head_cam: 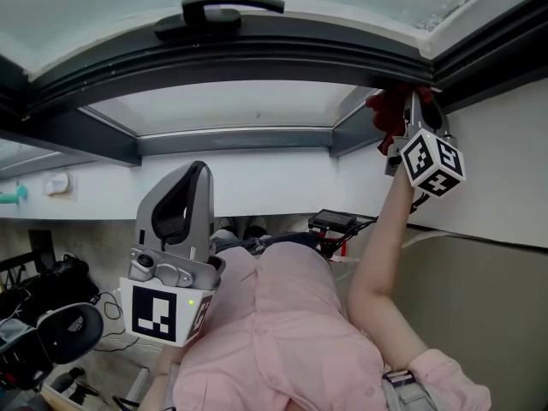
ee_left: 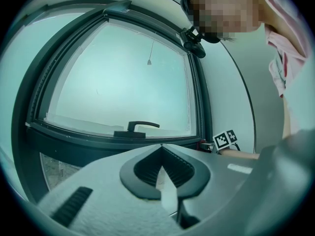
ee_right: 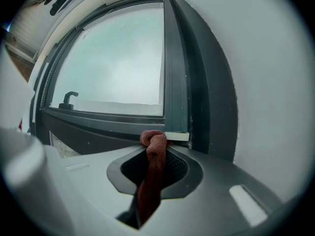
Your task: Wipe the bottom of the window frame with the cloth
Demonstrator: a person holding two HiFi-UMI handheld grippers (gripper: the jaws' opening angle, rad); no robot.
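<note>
One end of the job, basically: the dark red knotted cloth (ee_right: 153, 144) was pinched tight in the right gripper (ee_right: 156, 154) and pressed into the right-hand corner of the dark grey window frame (ee_right: 98, 118), right where the bottom rail met the upright. No streaks or clean patches showed, so I couldn't tell how much was wiped. My guess: the whole run toward the black window handle (ee_right: 69, 100) was left. The left gripper (ee_left: 161, 150) hung low by the person's pink shirt (head_cam: 282, 332), jaws together on nothing.
</note>
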